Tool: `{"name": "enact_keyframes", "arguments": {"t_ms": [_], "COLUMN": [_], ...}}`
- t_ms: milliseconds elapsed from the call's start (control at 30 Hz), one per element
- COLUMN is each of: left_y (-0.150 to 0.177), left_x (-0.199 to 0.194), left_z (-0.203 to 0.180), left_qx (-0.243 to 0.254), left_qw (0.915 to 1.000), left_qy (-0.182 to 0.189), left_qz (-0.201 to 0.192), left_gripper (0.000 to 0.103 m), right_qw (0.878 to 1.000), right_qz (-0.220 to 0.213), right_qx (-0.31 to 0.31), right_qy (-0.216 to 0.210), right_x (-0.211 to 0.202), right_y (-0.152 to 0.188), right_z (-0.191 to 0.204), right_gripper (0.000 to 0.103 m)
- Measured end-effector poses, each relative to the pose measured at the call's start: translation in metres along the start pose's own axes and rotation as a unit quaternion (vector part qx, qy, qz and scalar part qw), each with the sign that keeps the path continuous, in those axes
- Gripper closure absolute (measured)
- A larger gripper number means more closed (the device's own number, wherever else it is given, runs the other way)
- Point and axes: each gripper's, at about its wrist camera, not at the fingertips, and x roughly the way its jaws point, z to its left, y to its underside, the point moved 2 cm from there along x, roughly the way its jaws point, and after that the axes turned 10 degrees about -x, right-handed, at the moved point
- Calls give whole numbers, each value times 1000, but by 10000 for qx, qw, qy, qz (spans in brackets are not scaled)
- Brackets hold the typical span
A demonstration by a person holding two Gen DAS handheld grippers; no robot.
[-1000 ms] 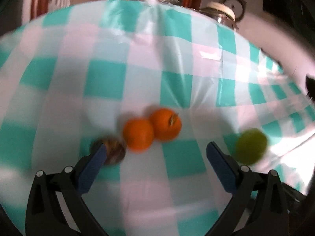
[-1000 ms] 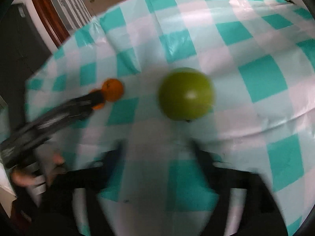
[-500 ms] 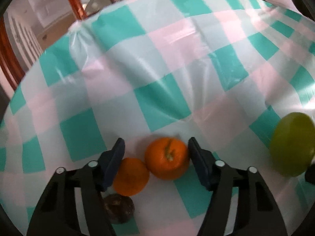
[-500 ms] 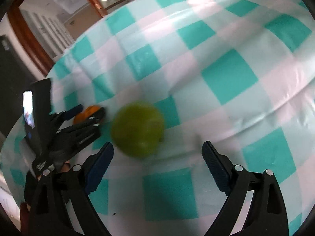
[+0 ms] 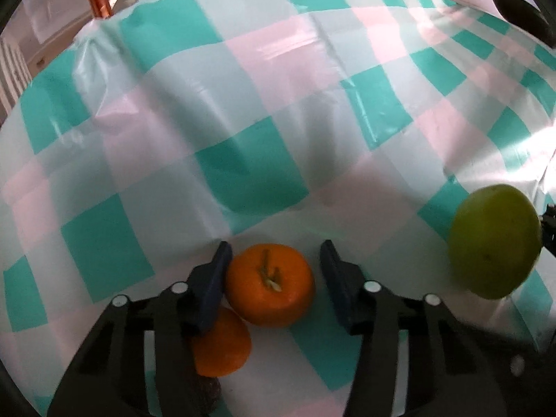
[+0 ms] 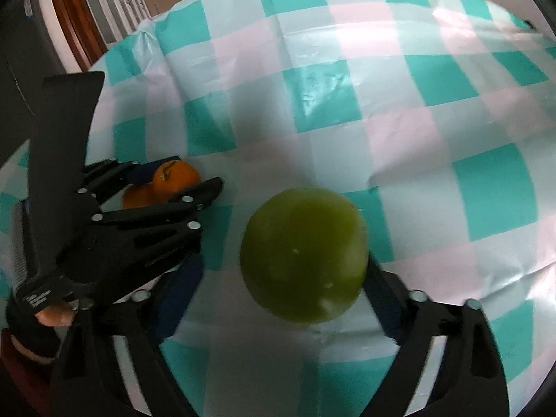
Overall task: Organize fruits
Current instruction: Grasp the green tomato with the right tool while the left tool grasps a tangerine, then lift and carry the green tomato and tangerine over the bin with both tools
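Home dining room: checked tablecloth (image 5: 250, 173), wooden doorframes (image 6: 69, 17).

Two oranges are counted: one with its stem up (image 5: 270, 285), a second (image 5: 222, 347) tucked just below it. One green fruit (image 5: 493, 241) is seen off to the side. One dark, roundish item (image 5: 209, 391) is glimpsed beneath the second orange, perhaps another fruit, though too little is shown to tell. One checked cloth (image 5: 243, 104) is spread over the surface.

Left gripper (image 5: 274, 274) fingers (image 5: 213, 279) closing around stemmed orange (image 5: 270, 285); small gap at right finger. Second orange (image 5: 222, 347) just behind, touching. Green fruit (image 5: 495, 241) far right. Checked cloth (image 5: 243, 104) covers bench.
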Motion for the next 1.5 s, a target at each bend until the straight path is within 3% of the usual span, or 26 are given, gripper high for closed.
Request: {"name": "enact_keyframes", "arguments": {"t_ms": [33,200,333,500,600,700,900,1033,1200,1500], "left_y": [0,3,4,2,8,25,73,113,156,211], "left_x": [0,-7,-17,-24,-33,-59,-102,-136,-175,-232], "left_z": [-2,-10,-20,-33,-30,-29,-25,-40,-53,-116], "left_qx": [54,29,-120,-396,-839,-1183,-1733,-1685,-1830,-1015], "left_qw": [10000,9983,9946,9940,9904,9880,9817,9835,9799,9906], "left_qy": [-40,586,1022,1006,1086,962,788,662,794,899], "left_qz": [-28,-17,-97,-191,-194,-225,-97,-42,-58,-168], "left_gripper": [57,58,58,58,58,58,58,58,58,58], "right_qw": [9998,9989,9998,9984,9971,9948,9950,9954,9968,9967], "right_qz": [10,-16,-89,-221,-274,-281,-236,-438,-496,-649], "right_qx": [-54,-357,61,523,702,922,940,830,614,489], "right_qy": [201,288,188,16,-130,-335,-228,-176,-149,81], "right_x": [-1,-10,-15,-22,-23,-35,-83,-124,-166,-231], "right_y": [0,6,11,14,12,25,70,101,145,216], "right_z": [-1,2,-15,-36,-40,-49,-29,-10,11,7], "right_gripper": [42,43,43,43,43,43,43,43,43,43]}}
